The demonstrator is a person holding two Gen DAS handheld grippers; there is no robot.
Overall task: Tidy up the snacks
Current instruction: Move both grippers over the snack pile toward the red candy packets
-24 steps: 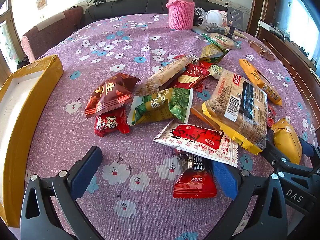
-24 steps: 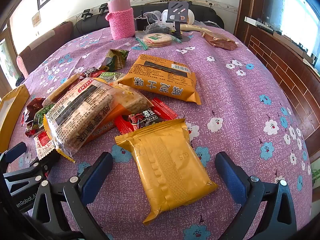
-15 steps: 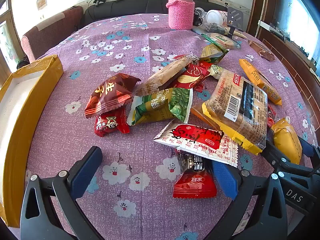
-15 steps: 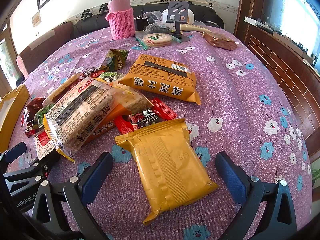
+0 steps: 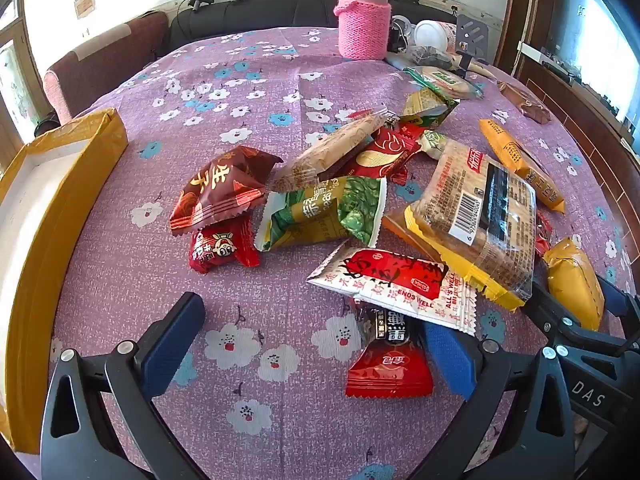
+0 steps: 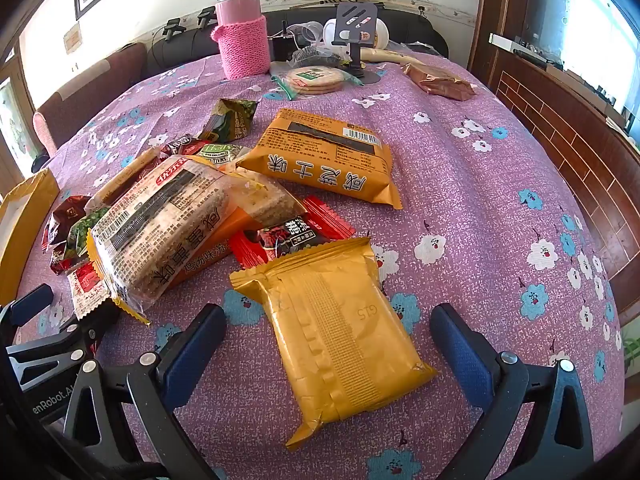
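Snacks (image 5: pixel 360 216) are still piled mid-table, nothing's been shifted lately, so sorting isn't started. The yellow box (image 5: pixel 60 216) is at 9 o'clock. Left gripper (image 5: pixel 308 344) and right gripper (image 6: pixel 324 344) are kept wide, nothing gripped.

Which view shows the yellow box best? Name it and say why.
The left wrist view: the yellow box runs along its left edge, showing the near wall and pale inside. The right wrist view catches only a corner at its left edge.
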